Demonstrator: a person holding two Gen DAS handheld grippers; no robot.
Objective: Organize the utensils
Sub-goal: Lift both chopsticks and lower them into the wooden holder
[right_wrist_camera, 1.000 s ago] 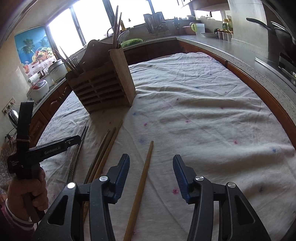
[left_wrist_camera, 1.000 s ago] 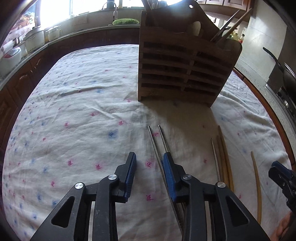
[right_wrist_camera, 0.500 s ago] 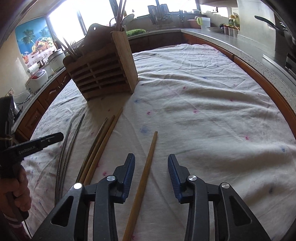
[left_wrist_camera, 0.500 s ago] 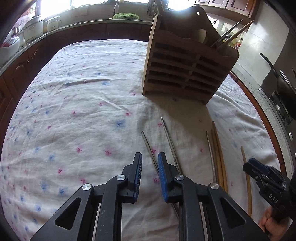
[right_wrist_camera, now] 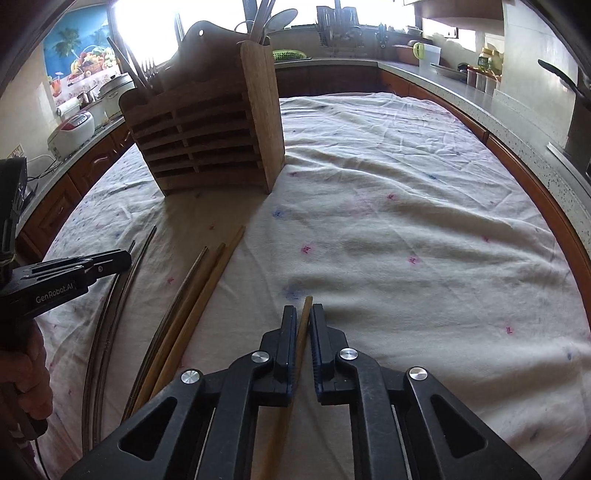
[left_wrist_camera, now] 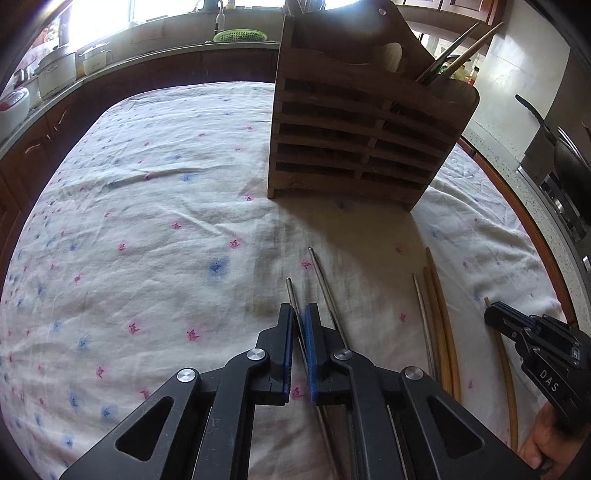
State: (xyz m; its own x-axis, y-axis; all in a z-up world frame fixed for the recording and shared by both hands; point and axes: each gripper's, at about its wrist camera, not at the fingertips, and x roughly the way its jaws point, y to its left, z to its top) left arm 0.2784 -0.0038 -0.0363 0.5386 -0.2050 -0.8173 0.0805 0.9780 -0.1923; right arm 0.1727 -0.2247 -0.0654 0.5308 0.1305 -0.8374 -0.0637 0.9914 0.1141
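Observation:
My left gripper [left_wrist_camera: 299, 312] is shut on a metal chopstick [left_wrist_camera: 291, 291] that lies on the flowered cloth; a second metal chopstick [left_wrist_camera: 325, 284] lies just to its right. My right gripper [right_wrist_camera: 303, 314] is shut on a wooden chopstick [right_wrist_camera: 305, 308] on the cloth. Further chopsticks [right_wrist_camera: 199, 291] lie between the two grippers, also seen in the left wrist view [left_wrist_camera: 437, 321]. The wooden utensil holder [left_wrist_camera: 354, 136] stands upright beyond them, with utensils sticking out of its top; it also shows in the right wrist view [right_wrist_camera: 210, 136].
The cloth [right_wrist_camera: 406, 229] covers a counter island with a wooden rim [right_wrist_camera: 535, 192]. Kitchen counters with rice cookers [left_wrist_camera: 55, 70], a green basket [left_wrist_camera: 240, 35] and a pan [left_wrist_camera: 554, 140] surround it. The left gripper body [right_wrist_camera: 66, 277] shows in the right wrist view.
Both grippers have moved down to the cloth and closed: the left onto a metal chopstick, the right onto the wooden chopstick.

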